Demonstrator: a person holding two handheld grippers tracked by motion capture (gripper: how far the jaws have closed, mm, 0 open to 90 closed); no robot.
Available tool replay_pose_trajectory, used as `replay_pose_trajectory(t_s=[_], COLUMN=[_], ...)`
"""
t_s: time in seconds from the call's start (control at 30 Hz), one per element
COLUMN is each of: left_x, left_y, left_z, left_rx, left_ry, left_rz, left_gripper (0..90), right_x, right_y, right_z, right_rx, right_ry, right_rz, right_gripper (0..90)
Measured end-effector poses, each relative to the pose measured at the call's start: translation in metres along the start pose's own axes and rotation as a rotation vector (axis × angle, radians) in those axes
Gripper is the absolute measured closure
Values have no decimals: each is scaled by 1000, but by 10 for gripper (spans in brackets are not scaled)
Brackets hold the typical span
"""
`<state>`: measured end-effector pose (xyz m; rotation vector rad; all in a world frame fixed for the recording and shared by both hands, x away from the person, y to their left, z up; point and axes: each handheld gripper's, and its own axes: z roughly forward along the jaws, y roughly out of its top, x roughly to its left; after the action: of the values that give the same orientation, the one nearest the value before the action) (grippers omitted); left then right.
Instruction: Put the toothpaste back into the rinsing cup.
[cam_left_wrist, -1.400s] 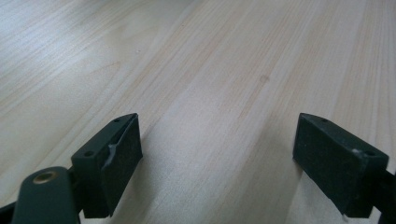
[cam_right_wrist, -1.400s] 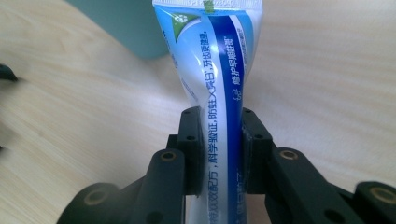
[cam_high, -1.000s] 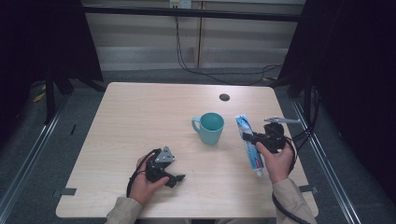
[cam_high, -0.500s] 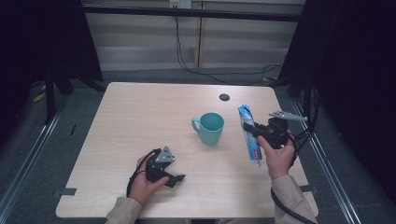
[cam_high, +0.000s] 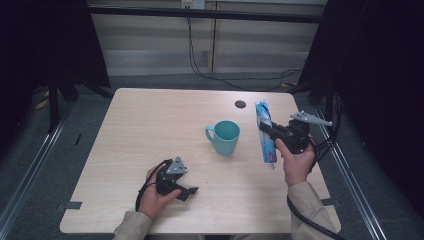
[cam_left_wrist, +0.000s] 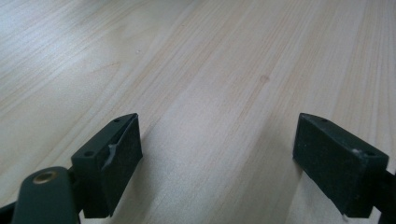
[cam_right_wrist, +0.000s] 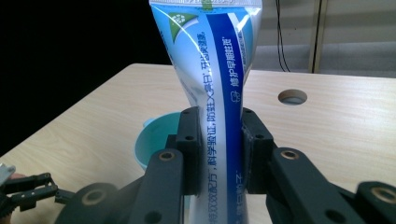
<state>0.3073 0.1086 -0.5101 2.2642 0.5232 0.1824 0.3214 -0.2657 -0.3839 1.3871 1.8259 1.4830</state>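
Blue-and-white toothpaste tube (cam_right_wrist: 219, 93) sits clamped in my right gripper (cam_right_wrist: 218, 149), the two jaws pressing its flat sides around the middle; I hold it up off the pale wooden surface (cam_high: 150, 130), just to the right of the teal mug (cam_high: 223, 136); my left gripper (cam_left_wrist: 219, 158) rests low over bare wood near my side, jaws spread wide with nothing between them. I judge this the carrying step: the tube is picked up and not yet placed; the mug looks the likely goal, so the next move calls for swinging the tube over the mug's mouth and lowering it in cleanly, without knocking the rim. Its long axis runs away from me in the high view; the crimped flat end points far and upward, the cap end toward my hand.
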Motion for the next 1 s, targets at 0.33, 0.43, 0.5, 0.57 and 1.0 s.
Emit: replay_pose_trajectory(t_s=[0.33,0.43,0.5,0.57,1.0], left_x=[0,0,0,0,0], left_y=[0,0,0,0,0], left_z=[0,0,0,0,0], left_rx=[1,0,-1,-2,-3], left_ry=[0,-1,1,1,0], left_rz=[0,0,-1,-1,-1], left_gripper=[151,151,151,151,151], right_x=[2,3,4,7,17], right_y=[9,12,15,18,31], right_z=[4,6,9,12,26], right_rx=[-47,-61,-66,-67,-108], right_ry=[17,20,25,24,49], right_rz=[-12,-10,-9,-19,-36], right_gripper=[736,736,736,735,735])
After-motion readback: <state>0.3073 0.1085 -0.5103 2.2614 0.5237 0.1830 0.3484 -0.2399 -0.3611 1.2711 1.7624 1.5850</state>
